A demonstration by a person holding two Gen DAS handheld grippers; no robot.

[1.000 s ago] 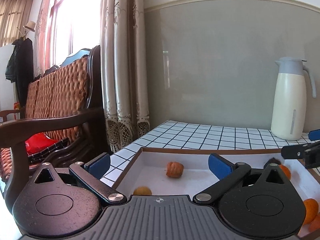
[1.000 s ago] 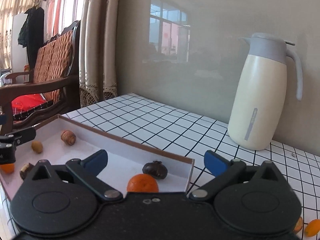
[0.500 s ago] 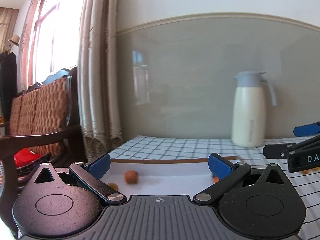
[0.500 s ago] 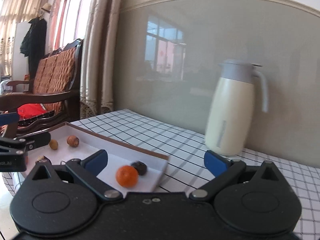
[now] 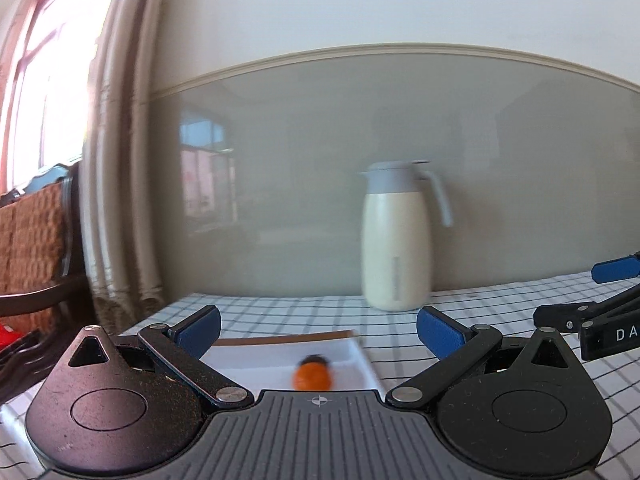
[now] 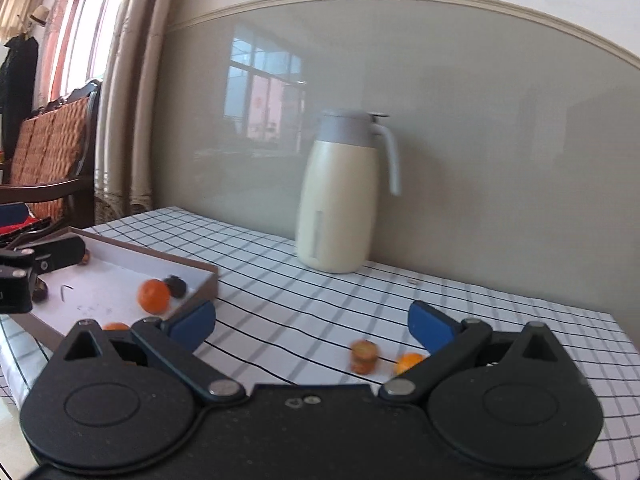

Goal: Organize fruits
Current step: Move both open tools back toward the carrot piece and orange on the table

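A shallow white tray with a brown rim [image 6: 208,276] lies on the checked table at the left. In it are an orange mandarin [image 6: 153,297], a dark fruit [image 6: 176,285] and other small fruits. The mandarin [image 5: 313,376] and the dark fruit [image 5: 316,359] also show in the left wrist view. Loose on the cloth are a ridged orange-brown fruit [image 6: 363,356] and a small mandarin [image 6: 409,362]. My right gripper [image 6: 311,324] is open and empty above the cloth, near the loose fruits. My left gripper [image 5: 318,326] is open and empty above the tray's right end [image 5: 366,364].
A cream jug with a grey lid [image 6: 342,196] stands at the back by the grey wall. A wooden chair [image 6: 52,160] and curtains [image 6: 124,100] are to the left of the table. The table's right edge [image 6: 624,344] shows. The right gripper shows in the left wrist view [image 5: 600,312].
Both grippers have swung to the right and pulled back from the tray. The loose fruits on the cloth have come into the right wrist view. Both jaws stay open.
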